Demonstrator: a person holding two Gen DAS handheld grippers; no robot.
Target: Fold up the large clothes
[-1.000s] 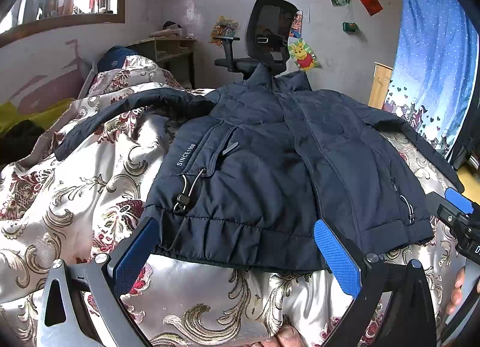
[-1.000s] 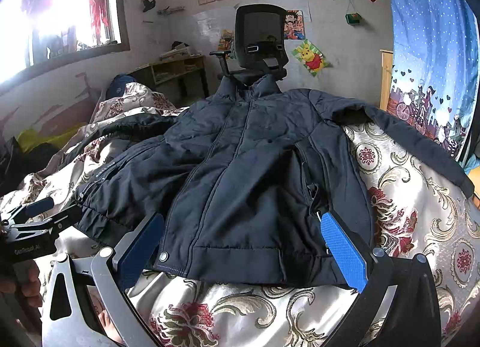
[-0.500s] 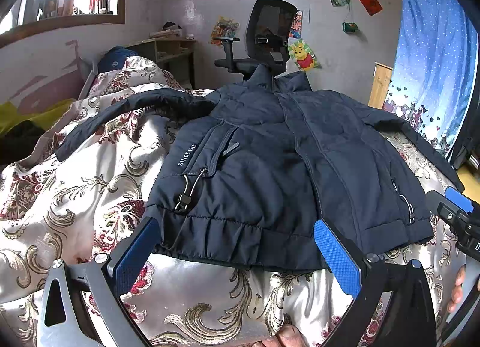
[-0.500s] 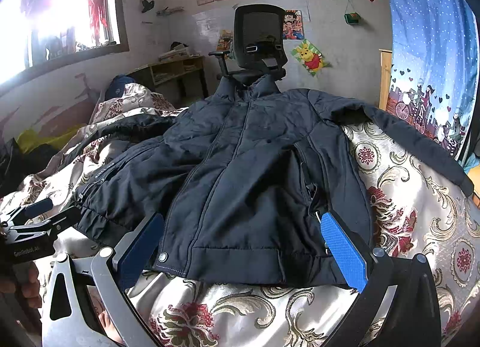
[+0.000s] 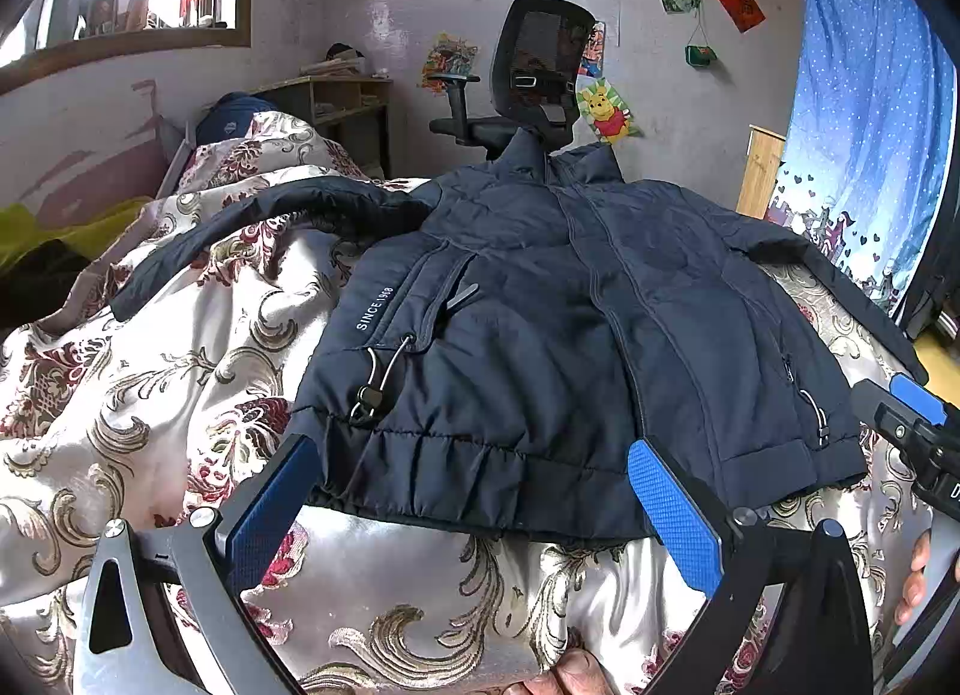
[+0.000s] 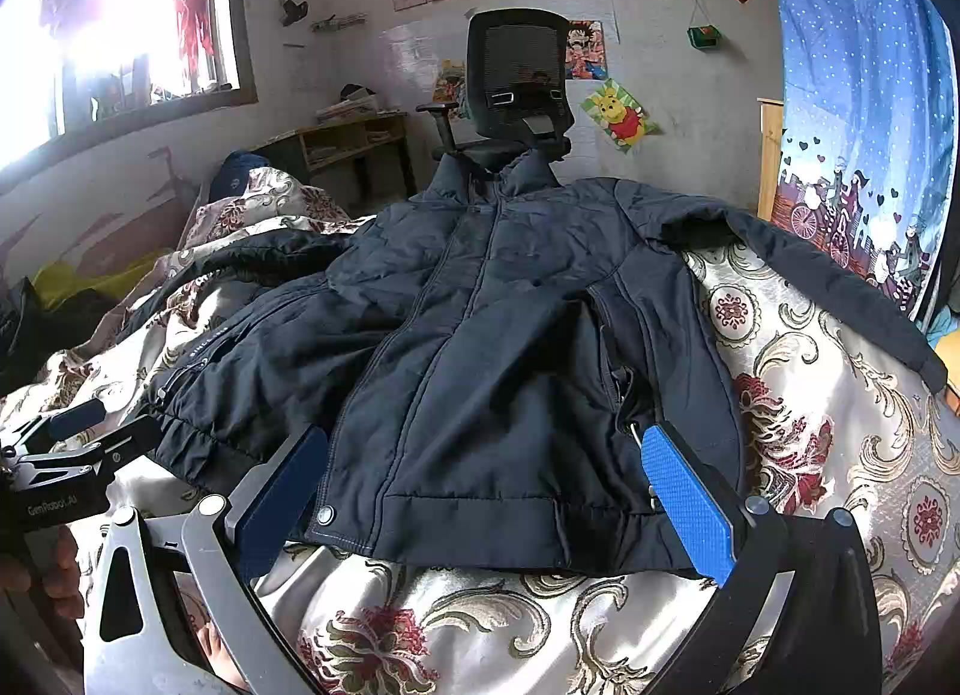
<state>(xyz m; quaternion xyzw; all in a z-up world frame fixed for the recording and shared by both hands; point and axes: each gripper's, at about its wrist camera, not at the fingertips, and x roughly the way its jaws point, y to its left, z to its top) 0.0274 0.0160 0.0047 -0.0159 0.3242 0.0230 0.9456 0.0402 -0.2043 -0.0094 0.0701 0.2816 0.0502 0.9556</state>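
The left gripper (image 5: 468, 509) is held with its jaws spread wide and nothing gripped; its fingers (image 5: 675, 509) are faced with blue, finely knurled pads on grey metal arms, and they frame the near hem of the jacket (image 5: 540, 335) from just in front of it. The right gripper (image 6: 480, 506) is likewise spread and empty, its blue pads set before the hem on the jacket's other half. The jacket is a dark navy, lightly quilted padded garment with a matte surface, a gathered elastic hem and a central zip. It is laid face up and spread flat on a bedspread (image 5: 150, 395) of glossy silver satin patterned with gold scrolls and red flowers. The long axis runs away from the grippers: hem nearest, stand-up collar farthest, pointing toward an office chair (image 5: 540, 77) with a mesh back. In the left wrist view, white lettering and a looped drawcord (image 5: 378, 377) with a toggle are shown on one front panel; the other gripper appears at the right edge. In the right wrist view, a metal snap (image 6: 326, 514) at the hem corner and the full outstretched sleeve (image 6: 828, 287) are shown instead.
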